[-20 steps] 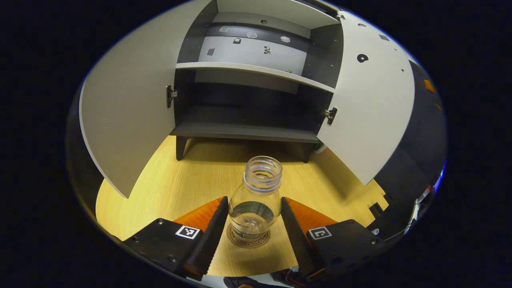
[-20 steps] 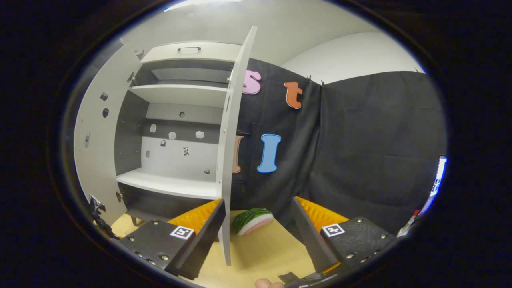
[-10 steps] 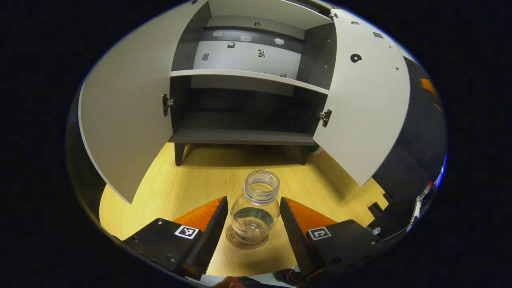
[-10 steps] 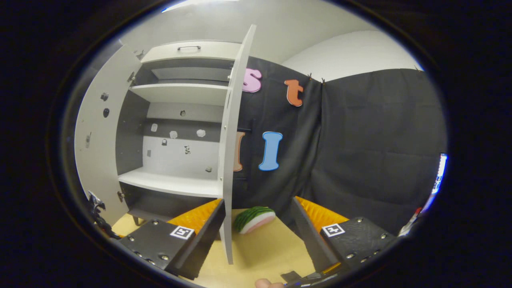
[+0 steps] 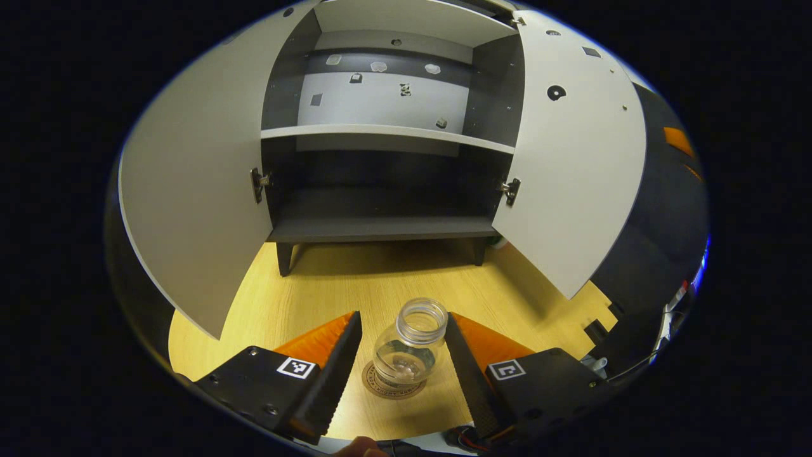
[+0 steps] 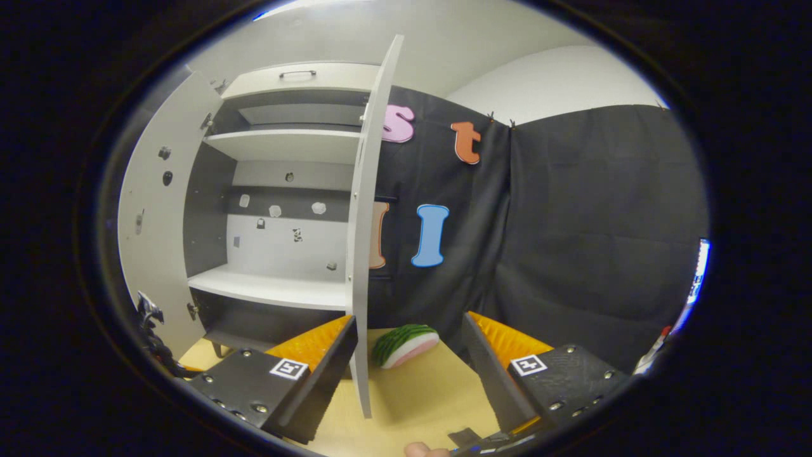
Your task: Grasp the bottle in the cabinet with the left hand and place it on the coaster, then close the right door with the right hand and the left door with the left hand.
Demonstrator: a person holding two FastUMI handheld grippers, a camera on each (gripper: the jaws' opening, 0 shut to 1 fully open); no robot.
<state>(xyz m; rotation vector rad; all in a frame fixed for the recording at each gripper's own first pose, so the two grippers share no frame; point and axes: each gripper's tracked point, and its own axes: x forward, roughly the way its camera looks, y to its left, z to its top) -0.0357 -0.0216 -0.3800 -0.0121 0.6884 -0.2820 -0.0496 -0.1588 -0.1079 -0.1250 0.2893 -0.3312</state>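
A clear, capless bottle (image 5: 410, 346) stands upright on a round brown coaster (image 5: 393, 385) on the wooden table. My left gripper (image 5: 402, 349) is open, its fingers apart on either side of the bottle and not touching it. Behind stands the cabinet (image 5: 380, 228) with its left door (image 5: 196, 190) and right door (image 5: 574, 165) swung wide open. In the right gripper view my right gripper (image 6: 409, 352) is open, and the edge of the right door (image 6: 365, 254) stands just inside its left finger, between the two fingers.
A watermelon-slice toy (image 6: 405, 346) lies on the table (image 6: 419, 400) behind the right door. The cabinet's light shelf (image 5: 387, 133) and dark lower floor hold nothing. A fingertip (image 6: 419, 450) shows at the bottom of the right gripper view.
My left gripper has drawn back and up from the bottle, which stays on the coaster and now looks smaller. The right gripper has barely moved.
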